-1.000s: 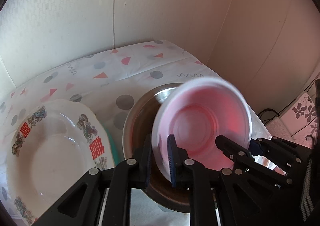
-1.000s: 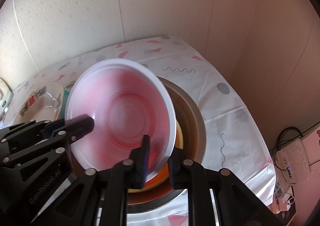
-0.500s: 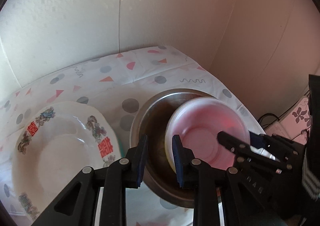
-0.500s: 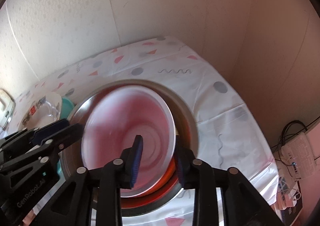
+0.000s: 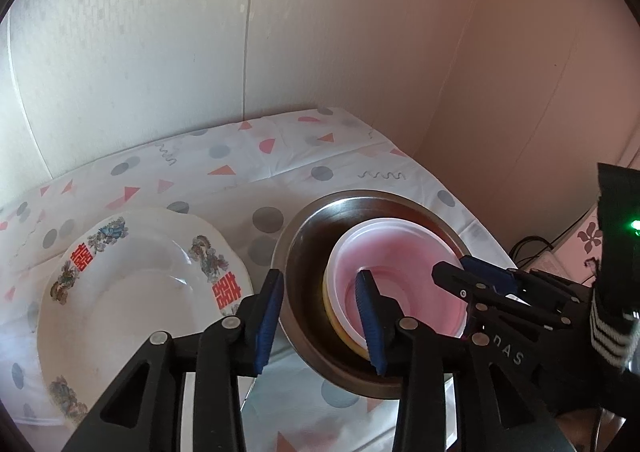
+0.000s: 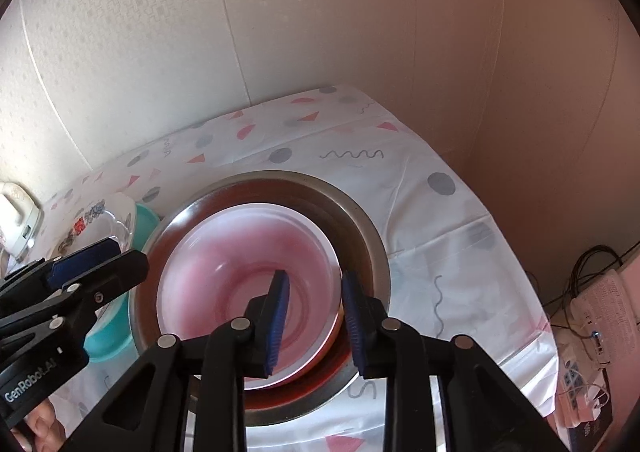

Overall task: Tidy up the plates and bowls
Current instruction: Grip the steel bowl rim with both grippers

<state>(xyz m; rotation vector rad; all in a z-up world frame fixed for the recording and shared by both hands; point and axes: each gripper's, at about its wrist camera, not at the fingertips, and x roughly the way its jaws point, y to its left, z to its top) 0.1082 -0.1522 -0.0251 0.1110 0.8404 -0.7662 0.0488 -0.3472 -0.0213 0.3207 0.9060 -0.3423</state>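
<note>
A pink plastic bowl [image 6: 244,272] sits nested inside a stainless steel bowl [image 6: 360,224] on a table draped in a white cloth [image 5: 224,156] printed with grey dots, pink triangles and squiggles, the stack standing toward the table's right edge and near its front. A yellow rim [image 5: 334,322] and, from the other side, an orange-red one [image 6: 332,340] peek out beneath the pink bowl, so at least one more dish lies in the stack. The left gripper [image 5: 320,316] has just been opening: its blue-padded fingers stand partly apart, straddling the near rims of the steel and pink bowls, one pad outside the steel wall and one over the pink bowl's inside, pressing on neither. The right gripper [image 6: 314,316] has its jaws narrowly parted after closing a little, set across the pink bowl's right rim with a gap on both sides; it grips nothing. To the left of the stack, toward the table's left edge, rests a white scalloped plate [image 5: 132,292] decorated with red characters and floral motifs, with a teal dish [image 6: 116,336] under it, its edge just beside the steel bowl. Off the table's right edge, cables and a white power strip [image 6: 592,316] lie on the floor.
</note>
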